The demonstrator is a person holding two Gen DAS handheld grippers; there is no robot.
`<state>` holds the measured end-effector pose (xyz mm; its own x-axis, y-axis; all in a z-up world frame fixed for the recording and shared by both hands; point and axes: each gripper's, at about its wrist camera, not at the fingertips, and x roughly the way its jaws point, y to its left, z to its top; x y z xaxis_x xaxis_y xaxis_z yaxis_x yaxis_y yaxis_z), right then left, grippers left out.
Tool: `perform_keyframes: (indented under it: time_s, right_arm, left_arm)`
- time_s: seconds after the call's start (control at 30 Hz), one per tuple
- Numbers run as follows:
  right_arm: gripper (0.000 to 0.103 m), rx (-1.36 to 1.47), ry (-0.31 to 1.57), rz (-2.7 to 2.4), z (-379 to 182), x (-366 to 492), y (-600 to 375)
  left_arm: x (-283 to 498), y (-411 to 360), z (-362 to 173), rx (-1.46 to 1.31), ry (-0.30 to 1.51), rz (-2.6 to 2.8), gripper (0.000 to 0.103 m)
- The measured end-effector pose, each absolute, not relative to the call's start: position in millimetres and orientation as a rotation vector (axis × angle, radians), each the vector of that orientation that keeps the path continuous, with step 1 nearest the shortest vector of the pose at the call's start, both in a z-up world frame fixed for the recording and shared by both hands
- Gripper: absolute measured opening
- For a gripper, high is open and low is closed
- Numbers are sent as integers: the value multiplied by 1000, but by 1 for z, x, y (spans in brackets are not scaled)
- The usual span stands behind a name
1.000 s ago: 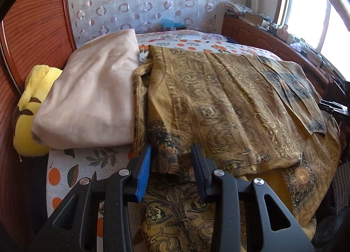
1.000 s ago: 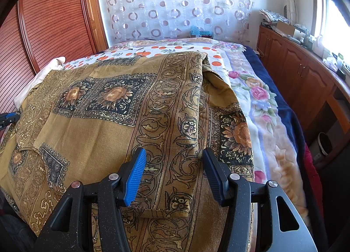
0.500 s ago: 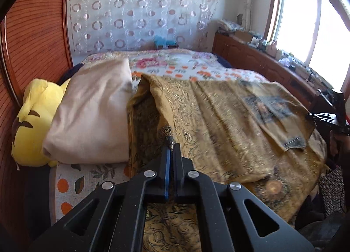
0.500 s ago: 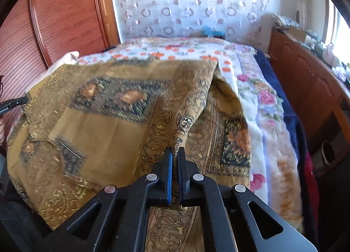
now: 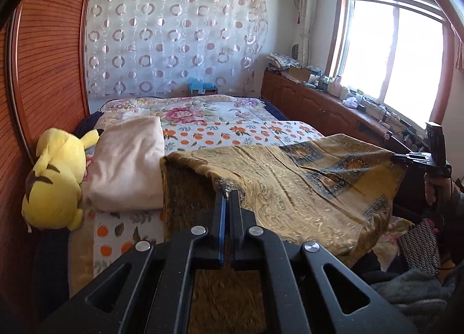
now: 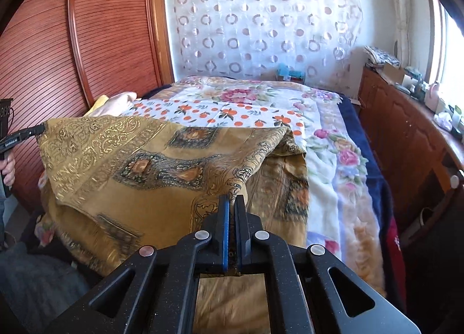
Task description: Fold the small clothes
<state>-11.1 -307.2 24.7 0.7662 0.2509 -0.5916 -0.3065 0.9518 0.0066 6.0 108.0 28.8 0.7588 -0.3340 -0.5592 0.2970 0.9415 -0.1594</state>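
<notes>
A gold-brown patterned garment (image 5: 304,183) (image 6: 139,165) is held up off the bed, stretched between my two grippers. In the left wrist view my left gripper (image 5: 227,192) is shut on a bunched corner of its near edge. The right gripper (image 5: 417,158) shows at the far right, gripping the other corner. In the right wrist view my right gripper (image 6: 232,198) is shut on a fold of the cloth, and the left gripper (image 6: 26,133) pinches the far left corner. The garment's far part still rests on the bedspread (image 6: 237,113).
A beige pillow (image 5: 127,165) and a yellow plush toy (image 5: 55,177) lie left of the garment, against the wooden wardrobe (image 5: 43,87). A cluttered wooden cabinet (image 6: 406,119) runs along the window side. Dark clothes (image 5: 406,290) sit at the near right.
Both grippers went from open over the garment's near edge to shut on it. They then rose and pulled back, lifting the cloth off the bed.
</notes>
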Motion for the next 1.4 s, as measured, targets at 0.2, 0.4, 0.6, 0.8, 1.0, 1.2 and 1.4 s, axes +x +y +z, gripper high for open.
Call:
perform_keyframes:
  time_s: [0.2,0.4,0.6,0.8,1.0,1.2,1.4]
  right_arm:
    - [3,-72,696,302,21,-55,-318]
    - [3,-50,844,319,-23,-63,-314]
    - [3,-31,908,299,-40,-45,-314]
    - [7,-29,851,291,-19,-49,-315]
    - [8,-35,804,270,-13,-63,-313]
    - [16,-52,767,250,-14,-61,-313]
    - [34,-43,723,246,-14,-42,-308]
  left_arm:
    - [-26,121,-8,-103,723,-303,3]
    - [-28,120,-53,-83,862,-285,3]
    - [-23,112,-58,-37,891,-273,3]
    - [-25,113,-49,-22,858,-275,45]
    - [-18,117,-46,-47,837,-271,79]
    - [-1,114,-43,-50,813,-261,79]
    - [22,106,-33,-45,773,-272,79]
